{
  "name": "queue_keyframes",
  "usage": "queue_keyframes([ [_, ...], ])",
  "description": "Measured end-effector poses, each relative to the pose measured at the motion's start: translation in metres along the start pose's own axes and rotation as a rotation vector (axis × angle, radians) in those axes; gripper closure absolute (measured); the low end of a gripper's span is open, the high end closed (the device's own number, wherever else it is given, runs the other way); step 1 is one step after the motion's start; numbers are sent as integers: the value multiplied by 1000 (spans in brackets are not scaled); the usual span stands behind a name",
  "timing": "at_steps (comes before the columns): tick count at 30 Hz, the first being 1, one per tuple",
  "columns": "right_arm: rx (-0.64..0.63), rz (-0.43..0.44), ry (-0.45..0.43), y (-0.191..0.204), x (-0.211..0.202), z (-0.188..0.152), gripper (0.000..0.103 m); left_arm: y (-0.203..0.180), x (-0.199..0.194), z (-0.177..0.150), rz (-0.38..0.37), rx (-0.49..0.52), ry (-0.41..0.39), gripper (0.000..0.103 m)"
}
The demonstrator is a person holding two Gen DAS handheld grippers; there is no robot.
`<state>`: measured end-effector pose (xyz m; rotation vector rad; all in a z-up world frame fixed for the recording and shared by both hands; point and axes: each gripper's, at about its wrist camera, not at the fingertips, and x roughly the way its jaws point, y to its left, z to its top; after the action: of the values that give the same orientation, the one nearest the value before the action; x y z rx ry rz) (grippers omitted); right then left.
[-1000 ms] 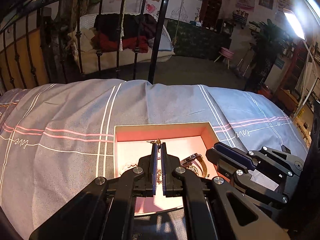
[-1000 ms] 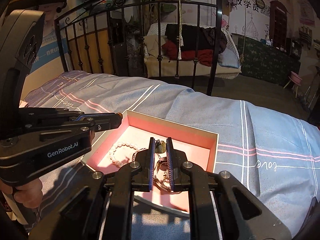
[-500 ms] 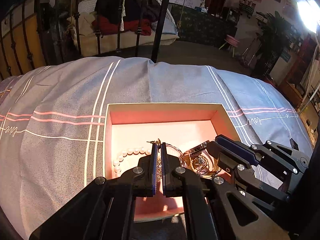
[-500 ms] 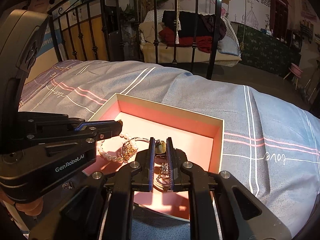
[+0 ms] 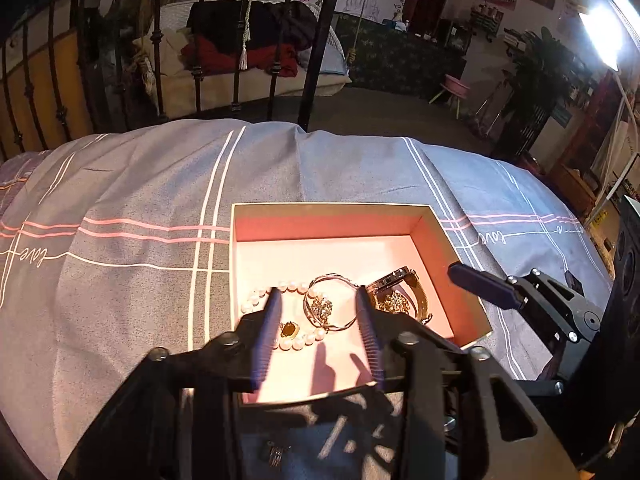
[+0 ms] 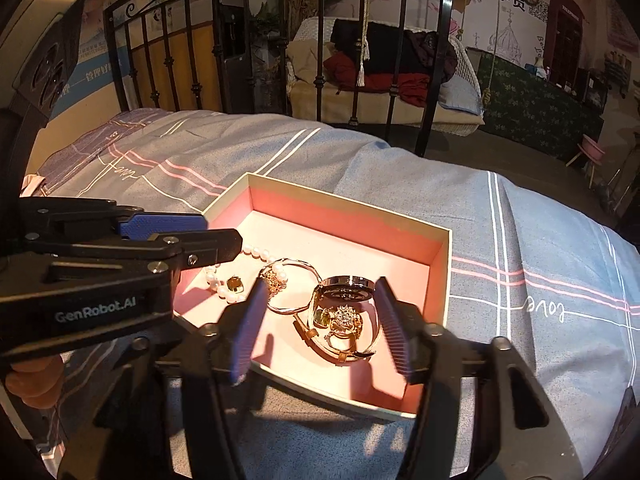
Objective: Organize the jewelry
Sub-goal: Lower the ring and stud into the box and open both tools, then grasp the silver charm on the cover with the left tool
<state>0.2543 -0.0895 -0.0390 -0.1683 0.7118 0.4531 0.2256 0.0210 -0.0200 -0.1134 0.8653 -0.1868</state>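
A pink-lined box (image 5: 332,222) (image 6: 348,212) sits on the bed. Inside lie a pearl bracelet (image 5: 298,342) (image 6: 218,286), a thin bangle (image 5: 340,280) (image 6: 298,266), a gold sparkly piece (image 5: 322,306) (image 6: 274,278), an amber-stone ring (image 5: 288,329) (image 6: 235,283) and a watch (image 5: 394,280) (image 6: 348,284) with gold rings (image 6: 344,318). My left gripper (image 5: 318,294) (image 6: 208,236) is open and empty above the pearls and bangle. My right gripper (image 6: 320,284) is open and empty above the watch; one finger (image 5: 480,282) shows in the left wrist view.
The grey bedspread (image 5: 140,200) (image 6: 520,240) with pink and white stripes lies all around the box. A black iron bed rail (image 5: 312,40) (image 6: 436,60) stands at the far edge. A small dark clip (image 5: 274,454) lies on the bedspread under my left gripper.
Both grippers have opened from shut and tilted down over the box. The jewelry they pinched now lies in the box.
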Motion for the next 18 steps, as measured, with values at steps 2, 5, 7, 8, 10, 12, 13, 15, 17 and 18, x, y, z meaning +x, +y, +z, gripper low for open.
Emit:
queue_keyframes([
  [2,-2,8,-18,3,-14,-7,42,5,-17,-12,-8,10,-22,50],
  [5,5,42,-23,10,-30,-26,42,13,-35,-39,-14,12,-22,50],
  [7,6,63,-3,15,-33,-41,42,17,-38,-58,-9,13,-1,50],
  [8,5,68,13,16,-33,-50,42,19,-37,-68,2,17,12,50],
  [10,19,82,53,18,-29,-63,42,20,-32,-83,7,34,40,51],
  [12,28,92,81,21,-25,-73,42,18,-23,-94,15,48,74,52],
  [13,26,92,86,22,-24,-75,42,16,-20,-97,20,54,83,52],
  [15,24,93,82,23,-26,-75,42,14,-15,-99,33,67,87,53],
  [17,28,86,98,23,-24,-75,42,11,-11,-97,35,71,82,53],
  [18,32,77,113,21,-22,-77,42,10,-8,-95,39,70,83,53],
])
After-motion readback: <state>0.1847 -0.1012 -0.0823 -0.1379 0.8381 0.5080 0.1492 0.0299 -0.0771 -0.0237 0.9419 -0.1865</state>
